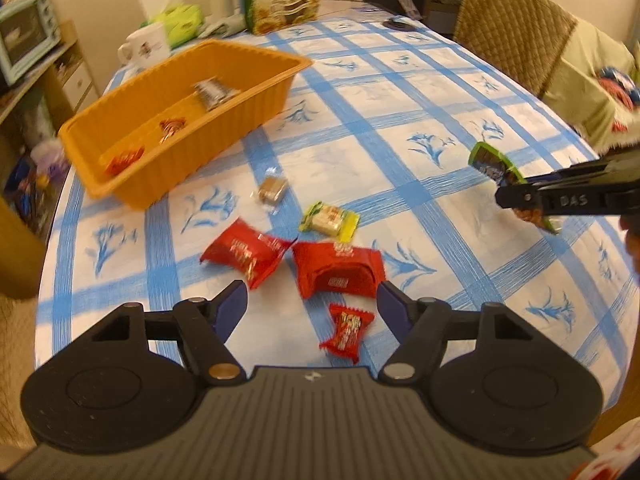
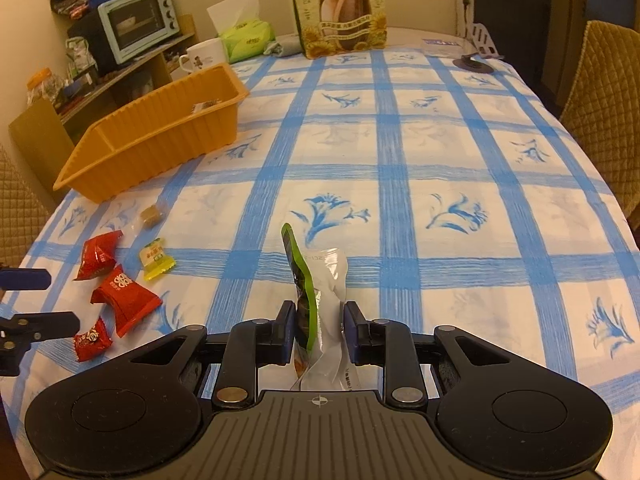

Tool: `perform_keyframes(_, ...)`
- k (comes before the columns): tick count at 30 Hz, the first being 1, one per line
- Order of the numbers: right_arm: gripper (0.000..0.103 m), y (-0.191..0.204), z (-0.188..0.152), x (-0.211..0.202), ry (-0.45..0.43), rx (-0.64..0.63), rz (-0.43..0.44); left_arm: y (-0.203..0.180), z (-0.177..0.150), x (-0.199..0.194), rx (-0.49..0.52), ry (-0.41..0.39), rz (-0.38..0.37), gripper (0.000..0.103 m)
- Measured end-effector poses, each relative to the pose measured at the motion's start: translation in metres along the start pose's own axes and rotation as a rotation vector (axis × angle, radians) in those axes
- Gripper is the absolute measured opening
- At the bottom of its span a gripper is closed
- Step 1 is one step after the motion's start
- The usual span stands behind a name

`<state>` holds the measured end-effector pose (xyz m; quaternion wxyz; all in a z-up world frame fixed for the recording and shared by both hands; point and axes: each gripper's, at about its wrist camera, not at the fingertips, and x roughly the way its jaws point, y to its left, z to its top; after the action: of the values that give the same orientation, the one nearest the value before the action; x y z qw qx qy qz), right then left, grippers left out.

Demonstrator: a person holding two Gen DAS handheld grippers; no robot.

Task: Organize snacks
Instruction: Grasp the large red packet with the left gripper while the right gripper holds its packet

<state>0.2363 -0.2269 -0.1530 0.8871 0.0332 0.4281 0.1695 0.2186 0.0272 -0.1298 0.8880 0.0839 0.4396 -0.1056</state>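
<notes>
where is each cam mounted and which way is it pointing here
Left wrist: rides the left gripper, facing across the table toward the orange basket; shows its open jaws over the small red packet, plus the right gripper entering at right.
Right wrist: rides the right gripper, facing down the table toward the sunflower seed bag; shows its jaws clamping the green packet.
Shared: basket, loose red packets, blue checked tablecloth.

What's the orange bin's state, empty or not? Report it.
Not empty. The orange bin holds a silver packet and at least two red-orange wrapped snacks.
</notes>
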Motion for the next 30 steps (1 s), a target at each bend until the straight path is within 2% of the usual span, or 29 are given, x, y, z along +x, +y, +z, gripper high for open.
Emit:
perform_keyframes(11,0.026,-0.028,-0.010,-0.029,-0.026,0.122,-0.031,-0.017,0.008,0.027,0.276,0.015,0.013,0.065)
perform_keyframes(17,0.026,-0.036,-0.013,-0.035,-0.030,0.170,-0.051,-0.025,0.010,0.040,0.377,0.014,0.008,0.064)
perform_keyframes(24,0.026,-0.036,-0.013,-0.036,-0.029,0.188,-0.065,-0.031,0.018,0.056,0.422,0.030,-0.030,0.058)
perform_keyframes(30,0.026,-0.037,-0.014,-0.036,-0.030,0.205,-0.085,-0.027,0.028,0.062,0.373,0.060,-0.097,0.045)
